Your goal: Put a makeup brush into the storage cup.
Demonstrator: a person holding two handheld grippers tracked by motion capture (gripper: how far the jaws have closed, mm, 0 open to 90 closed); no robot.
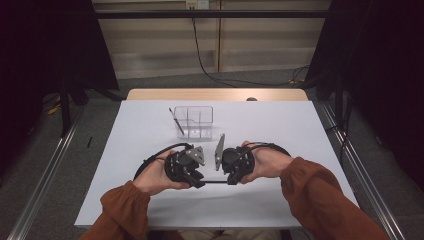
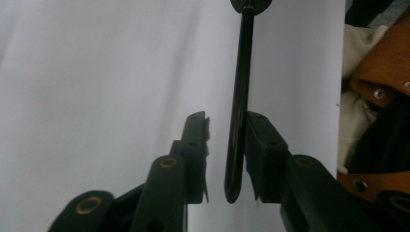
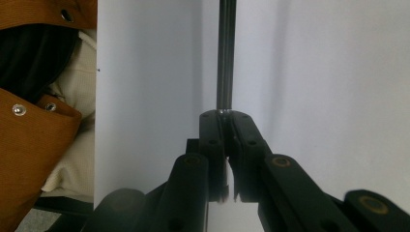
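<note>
A thin black pen (image 1: 215, 182) hangs level just above the white table (image 1: 150, 200), between two grippers that face each other. My right gripper (image 1: 231, 179) is shut on one end; in the right gripper view the pen (image 3: 226, 58) runs straight out from the closed jaws (image 3: 226, 116). My left gripper (image 1: 200, 180) has its jaws around the other end. In the left gripper view the pen (image 2: 240, 96) lies against one pad (image 2: 261, 145), and a gap shows to the other pad (image 2: 196, 145), so the left gripper (image 2: 227, 121) is open.
A clear plastic organizer box (image 1: 195, 121) stands farther back on the table, with another dark pen (image 1: 176, 121) leaning in its left side. Both forearms in orange sleeves (image 1: 310, 190) come in from the near edge. A black cable (image 1: 150, 160) loops left of the left gripper.
</note>
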